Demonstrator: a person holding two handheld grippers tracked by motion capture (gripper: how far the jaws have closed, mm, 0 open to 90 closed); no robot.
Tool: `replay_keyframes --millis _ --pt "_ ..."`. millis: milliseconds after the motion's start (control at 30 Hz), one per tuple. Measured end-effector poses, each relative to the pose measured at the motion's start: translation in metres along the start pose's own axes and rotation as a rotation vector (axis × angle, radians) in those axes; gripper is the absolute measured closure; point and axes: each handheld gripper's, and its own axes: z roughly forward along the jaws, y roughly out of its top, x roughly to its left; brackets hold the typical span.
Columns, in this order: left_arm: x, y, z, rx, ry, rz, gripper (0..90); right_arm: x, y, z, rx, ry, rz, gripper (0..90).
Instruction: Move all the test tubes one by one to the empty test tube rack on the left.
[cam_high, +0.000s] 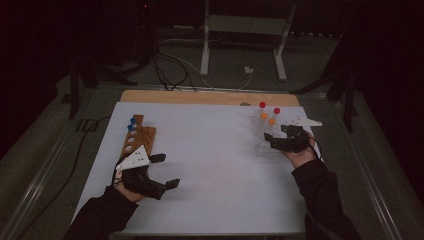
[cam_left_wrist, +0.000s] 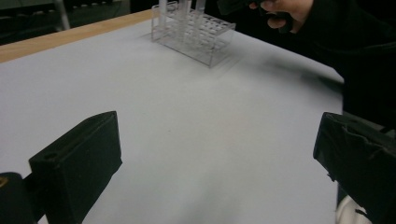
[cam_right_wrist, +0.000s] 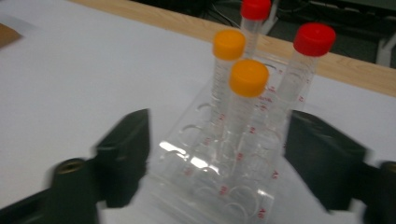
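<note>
A white sheet (cam_high: 210, 165) is spread over the wooden table (cam_high: 200, 97) and takes up most of its top. On the left part of the sheet a wooden rack (cam_high: 138, 137) is placed, and two blue-capped tubes (cam_high: 132, 124) are standing at its far end. Near the right far corner a clear plastic tube rack (cam_right_wrist: 219, 177) is found; four tubes are held upright in it, two with orange caps (cam_right_wrist: 249, 77) at the front and two with red caps (cam_right_wrist: 316, 39) behind them. The left gripper (cam_high: 166, 171) is held low over the sheet just beside the near end of the wooden rack, its jaws are spread wide and nothing is between them. The right gripper (cam_right_wrist: 215, 163) is brought to the near end of the clear rack, and the rack is seen between its two jaws. It cannot be told whether the pads are already pressed on the rack walls.
</note>
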Motion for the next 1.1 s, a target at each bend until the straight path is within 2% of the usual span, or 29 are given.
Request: replay_keyframes --millis 33,100,267,433,767,1100 --pt "0.0 0.0 0.0 0.0 0.0 -0.002 1.8 -0.001 0.0 0.002 0.005 -0.002 0.009 31.8" --pt "0.0 0.0 0.0 0.002 -0.004 0.0 1.8 -0.004 0.001 0.006 0.012 0.002 0.009 42.7" --pt "-0.001 0.0 0.0 0.002 -0.006 0.005 1.8 -0.01 0.002 0.015 0.026 0.002 0.025 52.1" --pt "0.0 -0.001 0.001 0.003 0.001 0.003 1.8 -0.012 0.004 0.023 0.053 -0.015 0.013 61.6" --pt "0.002 -0.002 0.001 0.011 -0.005 0.001 1.8 -0.011 0.005 0.035 0.072 -0.026 0.009 73.4" --pt "0.002 -0.001 0.001 0.015 -0.012 -0.001 1.8 -0.011 0.012 0.027 0.056 -0.035 -0.005 74.9"
